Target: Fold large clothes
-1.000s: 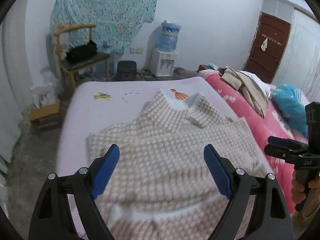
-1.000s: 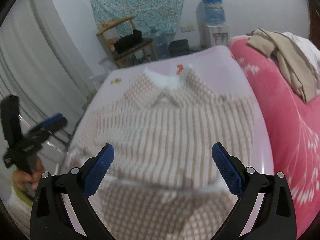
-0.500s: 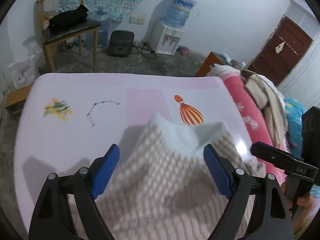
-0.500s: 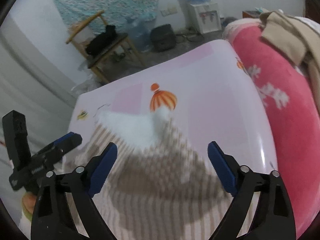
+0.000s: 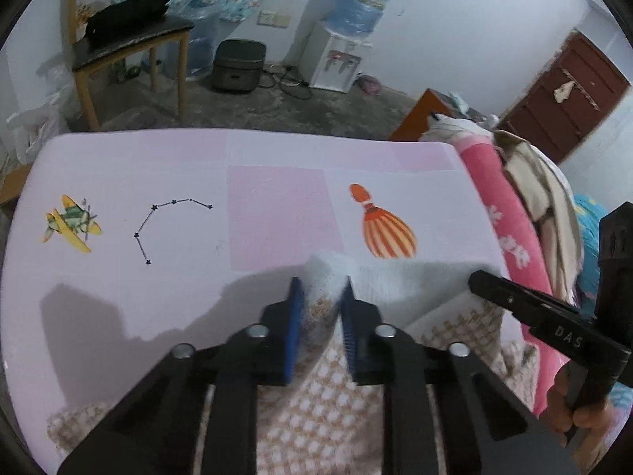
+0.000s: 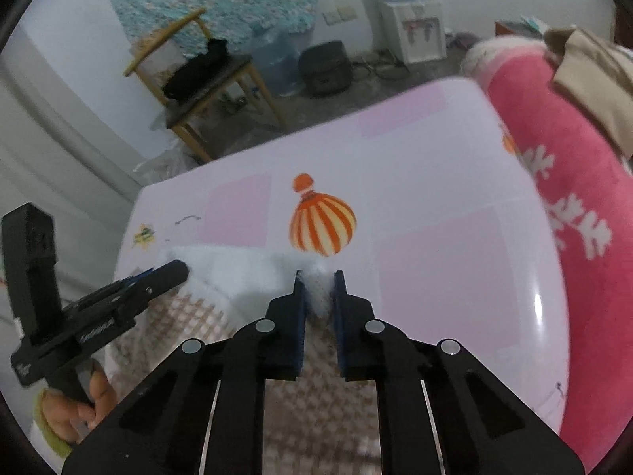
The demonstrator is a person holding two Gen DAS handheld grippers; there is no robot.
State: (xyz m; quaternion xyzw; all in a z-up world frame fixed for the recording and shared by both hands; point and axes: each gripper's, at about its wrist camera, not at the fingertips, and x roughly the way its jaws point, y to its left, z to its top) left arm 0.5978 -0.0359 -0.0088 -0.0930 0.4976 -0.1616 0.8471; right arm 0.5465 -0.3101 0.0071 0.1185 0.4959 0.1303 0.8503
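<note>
left gripper [image 5: 321,295] jaws pinch one corner of the beige-and-white checked fleece garment [image 5: 328,403]; right gripper [image 6: 315,291] jaws pinch the other corner of the same white fleece edge [image 6: 253,273]. the garment trails back from both jaws toward the person, its held edge running crosswise between the grippers. beyond lies bare pink printed bed sheet [image 5: 166,174], then a pink blanket [image 6: 573,182] at the right.

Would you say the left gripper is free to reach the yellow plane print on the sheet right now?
Probably not: the left gripper is shut on the sweater edge, though the sheet towards the plane print lies bare.
</note>
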